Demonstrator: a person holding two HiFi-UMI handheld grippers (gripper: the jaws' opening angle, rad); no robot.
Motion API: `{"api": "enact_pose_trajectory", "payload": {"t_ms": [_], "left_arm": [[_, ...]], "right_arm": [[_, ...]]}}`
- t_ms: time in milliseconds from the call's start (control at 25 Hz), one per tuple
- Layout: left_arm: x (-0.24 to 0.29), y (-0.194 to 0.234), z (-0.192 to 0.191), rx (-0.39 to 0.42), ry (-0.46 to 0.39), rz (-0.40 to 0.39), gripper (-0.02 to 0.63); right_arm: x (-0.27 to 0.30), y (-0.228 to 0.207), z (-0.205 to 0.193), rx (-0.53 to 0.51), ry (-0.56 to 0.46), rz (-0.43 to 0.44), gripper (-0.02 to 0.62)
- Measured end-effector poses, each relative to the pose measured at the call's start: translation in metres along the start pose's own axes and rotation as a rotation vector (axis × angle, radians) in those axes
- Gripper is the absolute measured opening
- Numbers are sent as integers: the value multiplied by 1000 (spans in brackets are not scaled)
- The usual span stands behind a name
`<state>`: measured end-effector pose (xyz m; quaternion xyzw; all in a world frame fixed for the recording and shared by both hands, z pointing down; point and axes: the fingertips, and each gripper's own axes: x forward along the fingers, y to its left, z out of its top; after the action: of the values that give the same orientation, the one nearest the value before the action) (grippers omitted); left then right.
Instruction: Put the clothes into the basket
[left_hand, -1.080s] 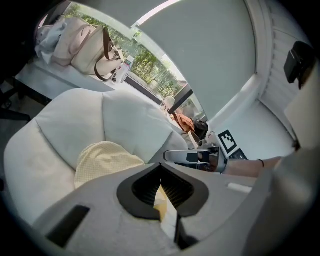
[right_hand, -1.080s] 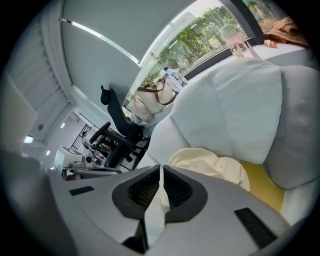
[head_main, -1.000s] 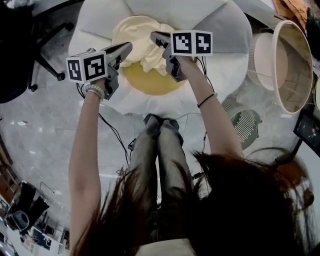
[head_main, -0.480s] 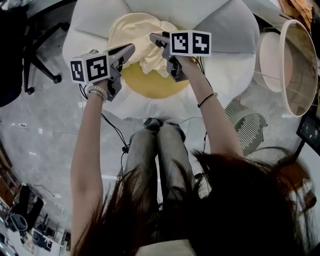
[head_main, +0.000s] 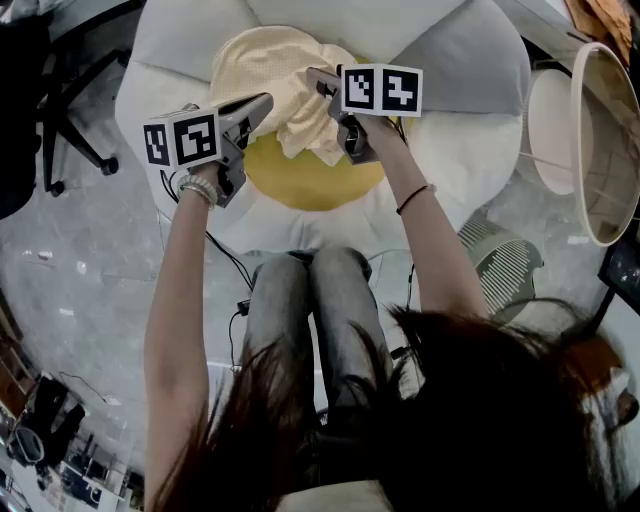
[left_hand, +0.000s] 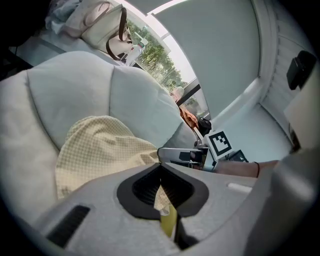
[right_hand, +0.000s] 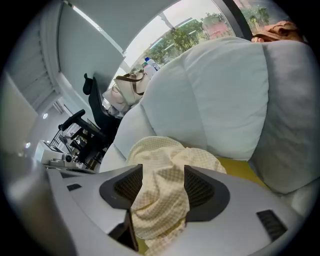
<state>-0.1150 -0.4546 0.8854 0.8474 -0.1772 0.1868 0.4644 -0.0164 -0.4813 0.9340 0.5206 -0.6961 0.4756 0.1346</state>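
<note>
Both grippers have dropped lower over the chair (head_main: 450, 150). The right gripper (head_main: 318, 80) has just been opening its fingers, the checked cloth (head_main: 262, 68) loose between them. The left gripper (head_main: 262, 103) pinches a fold. The cloth lies at the seat's back edge, well apart from the basket (head_main: 577, 140), so the carrying is all still to do.

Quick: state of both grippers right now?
Left gripper: closed on a fold of the yellow checked cloth.
Right gripper: open, jaws have just been opening; the cloth drapes between them.

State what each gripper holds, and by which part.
The left gripper pinches a thin edge fold of the yellow checked cloth. The right gripper has just been opening its jaws; the cloth hangs between them, unclamped.
</note>
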Motion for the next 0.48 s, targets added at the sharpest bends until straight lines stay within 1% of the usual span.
{"api": "enact_pose_trajectory", "payload": {"t_ms": [280, 480], "left_arm": [[22, 21, -16, 6, -5, -2, 11], [29, 40, -31, -5, -16, 4, 11]], "right_arm": [[32, -18, -19, -22, 42, 33, 224], [63, -21, -40, -58, 107, 59, 224]]}}
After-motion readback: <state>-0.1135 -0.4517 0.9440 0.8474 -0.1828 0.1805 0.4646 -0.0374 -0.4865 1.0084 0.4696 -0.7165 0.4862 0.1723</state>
